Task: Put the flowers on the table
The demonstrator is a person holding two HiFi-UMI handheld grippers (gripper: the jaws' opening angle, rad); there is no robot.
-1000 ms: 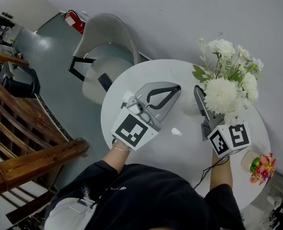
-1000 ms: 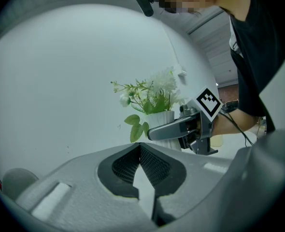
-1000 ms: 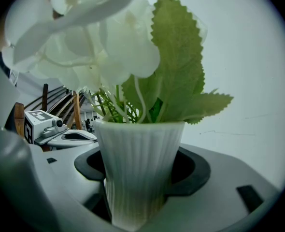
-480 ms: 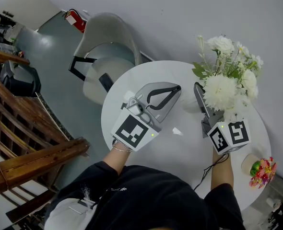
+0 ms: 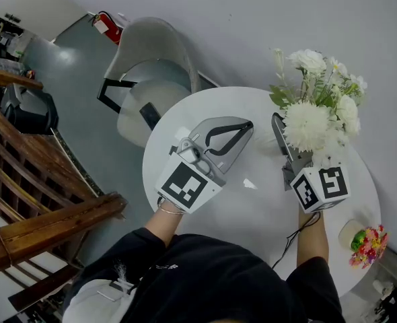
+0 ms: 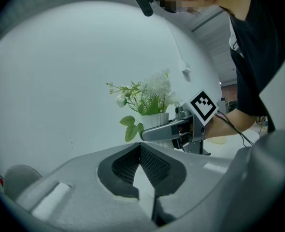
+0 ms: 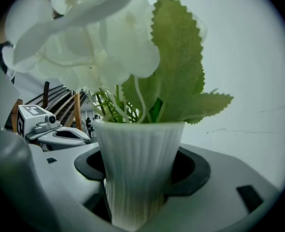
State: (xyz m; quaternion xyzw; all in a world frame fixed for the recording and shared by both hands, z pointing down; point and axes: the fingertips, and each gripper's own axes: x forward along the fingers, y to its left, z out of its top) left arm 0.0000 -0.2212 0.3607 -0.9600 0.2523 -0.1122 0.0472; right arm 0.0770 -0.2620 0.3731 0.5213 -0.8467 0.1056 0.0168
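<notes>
Fingers (image 6: pixel 121 164) of the left gripper (image 6: pixel 140 148) meet at the tips, nothing between them, held over the white table (image 5: pixel 252 210); to the right, the right gripper (image 5: pixel 286 138) stands wide, its pads clamped on the ribbed white vase (image 7: pixel 140 168) of flowers (image 5: pixel 307 128); vase upright, long axis vertical, blooms pointing up, above the table's far right side; whether its base touches cannot be told.

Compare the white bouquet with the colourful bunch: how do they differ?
The white bouquet is large and tall; the colourful bunch is small and low. The white bouquet's vase is clamped in the right gripper; the colourful bunch stands free at the edge of the table. Both sit in pale pots.
</notes>
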